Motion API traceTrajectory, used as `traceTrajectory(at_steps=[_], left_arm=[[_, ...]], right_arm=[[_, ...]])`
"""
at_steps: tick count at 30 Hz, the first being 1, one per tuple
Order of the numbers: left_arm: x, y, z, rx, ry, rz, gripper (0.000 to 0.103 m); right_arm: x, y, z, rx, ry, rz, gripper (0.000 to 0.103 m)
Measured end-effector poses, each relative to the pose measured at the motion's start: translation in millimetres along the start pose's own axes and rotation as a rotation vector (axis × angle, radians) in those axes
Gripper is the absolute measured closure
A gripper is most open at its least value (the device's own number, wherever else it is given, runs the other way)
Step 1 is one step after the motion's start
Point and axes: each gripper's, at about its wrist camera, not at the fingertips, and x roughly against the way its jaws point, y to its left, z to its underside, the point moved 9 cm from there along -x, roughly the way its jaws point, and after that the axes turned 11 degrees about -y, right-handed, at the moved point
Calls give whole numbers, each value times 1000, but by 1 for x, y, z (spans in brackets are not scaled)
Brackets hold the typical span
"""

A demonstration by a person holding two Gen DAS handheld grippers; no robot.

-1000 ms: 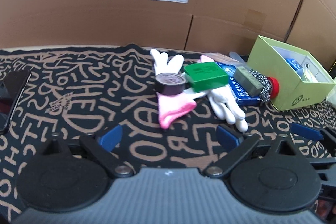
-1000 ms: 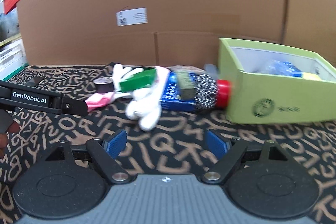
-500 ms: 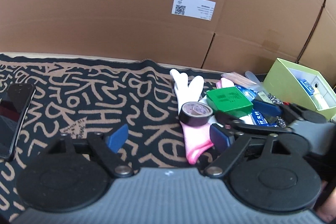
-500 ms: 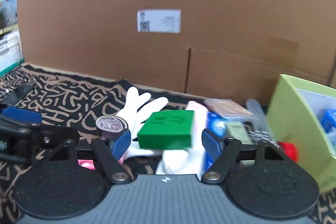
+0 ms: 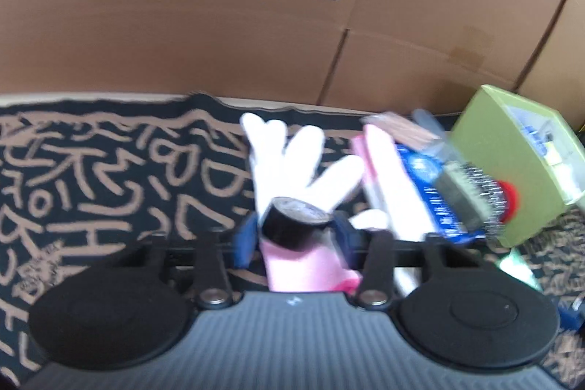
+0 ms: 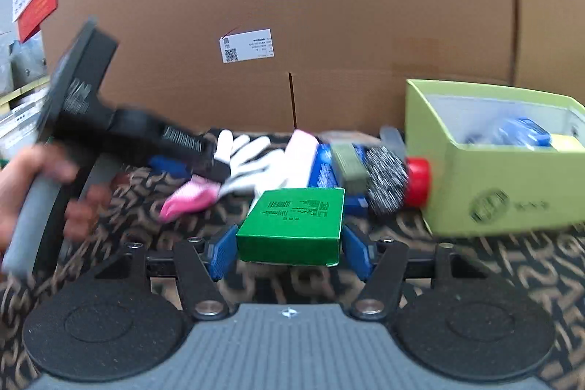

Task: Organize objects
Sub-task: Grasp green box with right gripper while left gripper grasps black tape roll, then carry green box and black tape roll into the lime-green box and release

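Note:
My left gripper [image 5: 297,238] is shut on a black tape roll [image 5: 294,222], which sits over the white and pink glove [image 5: 292,156]. My right gripper [image 6: 289,249] is shut on a green box [image 6: 296,225] and holds it in front of the pile, above the patterned cloth. The left gripper's body [image 6: 120,127] and the hand holding it show at the left of the right wrist view. A light green open box [image 6: 501,167] with blue items inside stands at the right; it also shows in the left wrist view [image 5: 512,167].
The pile holds a second glove [image 6: 299,156], a blue packet [image 5: 431,185], a grey block [image 6: 347,163] and a steel scourer with a red cap [image 6: 395,178]. Large cardboard boxes [image 5: 256,24] wall the back. Patterned black cloth [image 5: 91,170] covers the table.
Both grippers closed: the left on the tape roll, the right on the green box. The right gripper pulled the green box off the pile and toward the front.

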Motion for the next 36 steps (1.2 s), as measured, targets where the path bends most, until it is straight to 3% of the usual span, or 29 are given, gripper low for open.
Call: traceTrajectory(at_steps=[6, 13, 16, 18, 20, 28, 29, 30, 32, 35, 36], left_arm=[[47, -10, 20, -85, -10, 43, 62], [111, -25, 86, -173, 54, 115, 61], [120, -25, 98, -234, 37, 72, 53], [123, -26, 97, -250, 17, 49, 42], [124, -29, 96, -249, 15, 56, 41], [119, -27, 101, -262, 28, 37, 45], [117, -27, 100, -256, 28, 39, 47], [116, -27, 99, -253, 27, 42, 58], [115, -27, 98, -263, 25, 36, 68], [114, -28, 97, -266, 20, 30, 70], [115, -29, 97, -269, 18, 27, 70]], right_arm=[[43, -5, 24, 36, 43, 5, 37], [76, -15, 47, 90, 96, 43, 37], [78, -22, 55, 72, 119, 66, 37], [79, -24, 56, 49, 115, 74, 36], [79, -25, 56, 30, 110, 71, 32], [67, -24, 56, 32, 110, 84, 30], [65, -25, 56, 29, 112, 85, 30], [63, -25, 57, 25, 113, 87, 30], [60, -27, 58, 21, 116, 95, 30], [58, -27, 59, 29, 110, 101, 32], [58, -27, 58, 35, 106, 102, 38]])
